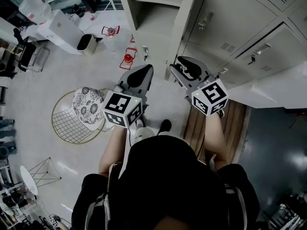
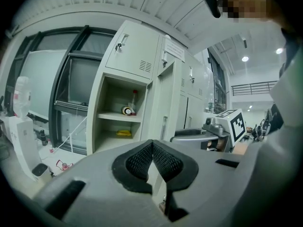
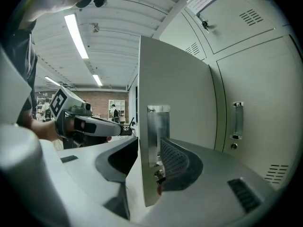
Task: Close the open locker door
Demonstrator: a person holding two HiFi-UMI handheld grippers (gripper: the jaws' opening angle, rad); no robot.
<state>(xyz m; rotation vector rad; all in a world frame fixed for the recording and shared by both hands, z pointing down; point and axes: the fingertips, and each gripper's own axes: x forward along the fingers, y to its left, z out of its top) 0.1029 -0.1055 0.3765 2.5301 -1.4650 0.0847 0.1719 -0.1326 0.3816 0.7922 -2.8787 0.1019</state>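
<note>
Clamped in the right gripper [image 3: 149, 148]: the free edge of the locker door [image 3: 176, 86], 1 jaw on each face, right at the metal handle [image 3: 157, 126]. Standing upright, long axis vertical, swung out from the locker row toward the person. Seemingly hinged on its right side, with the open compartment [image 2: 112, 98] lying to its left. Judged from that, probably calling for a swing leftward and away. Left gripper [image 2: 152, 144] with jaws together on nothing, just left of the right one, apart from the door, so the farther of the 2. Counted: 2 grippers, 1 open door, 1 open compartment, 1 shelf [image 2: 116, 117] inside.
</note>
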